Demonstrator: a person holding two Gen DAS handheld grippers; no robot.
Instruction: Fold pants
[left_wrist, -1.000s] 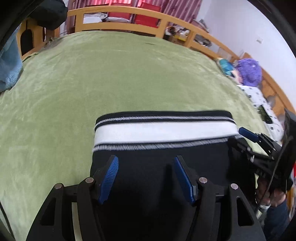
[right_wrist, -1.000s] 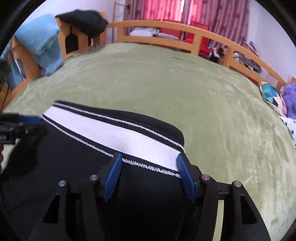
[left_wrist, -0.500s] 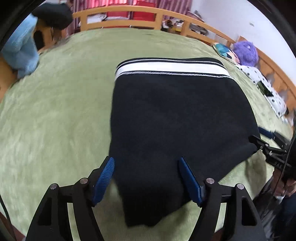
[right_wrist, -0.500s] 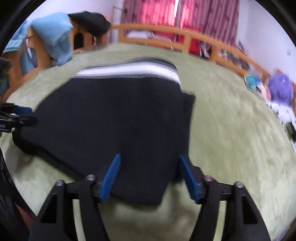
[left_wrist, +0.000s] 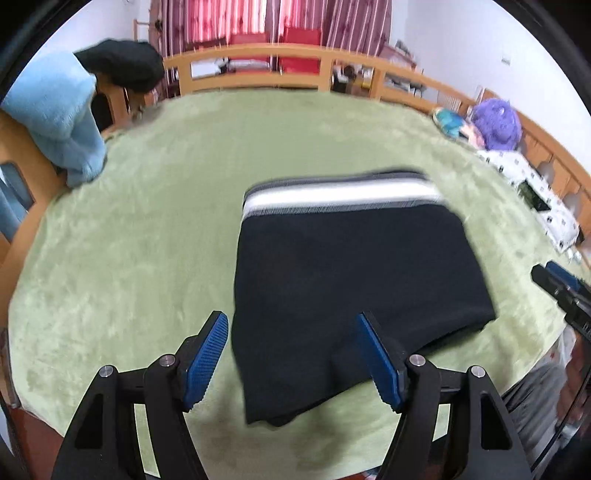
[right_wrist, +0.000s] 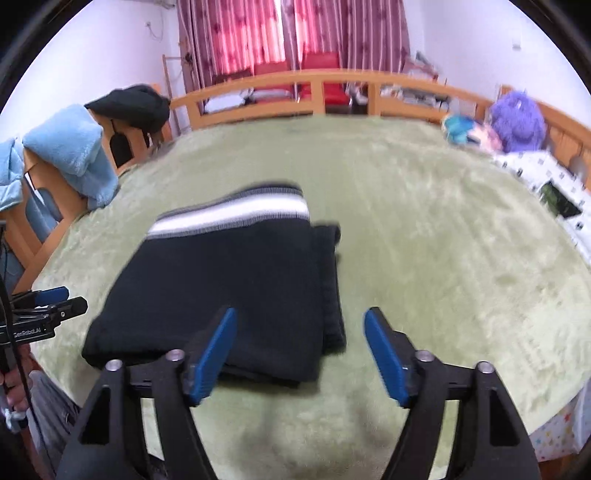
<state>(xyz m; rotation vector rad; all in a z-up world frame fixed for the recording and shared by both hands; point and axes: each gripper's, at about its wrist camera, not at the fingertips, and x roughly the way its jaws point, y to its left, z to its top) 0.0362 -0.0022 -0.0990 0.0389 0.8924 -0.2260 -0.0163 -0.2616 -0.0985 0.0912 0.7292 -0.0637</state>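
Note:
Black pants (left_wrist: 343, 280) with a white and grey striped waistband (left_wrist: 343, 195) lie folded into a flat rectangle on the green blanket; they also show in the right wrist view (right_wrist: 236, 288). My left gripper (left_wrist: 295, 354) is open and empty, raised above the near left edge of the pants. My right gripper (right_wrist: 301, 350) is open and empty, above the near right corner. Each gripper shows at the edge of the other's view: the right one (left_wrist: 561, 291) and the left one (right_wrist: 44, 306).
The green blanket (left_wrist: 110, 258) covers a bed with a wooden rail (left_wrist: 258, 70). A blue towel (left_wrist: 59, 118) and a black garment (left_wrist: 122, 62) hang at the left. A purple plush (left_wrist: 496, 122) and spotted white cloth (left_wrist: 532, 188) lie at the right.
Both grippers have pulled back and up from the pants toward the near edge of the bed. The pants lie still, folded, and look smaller and further off.

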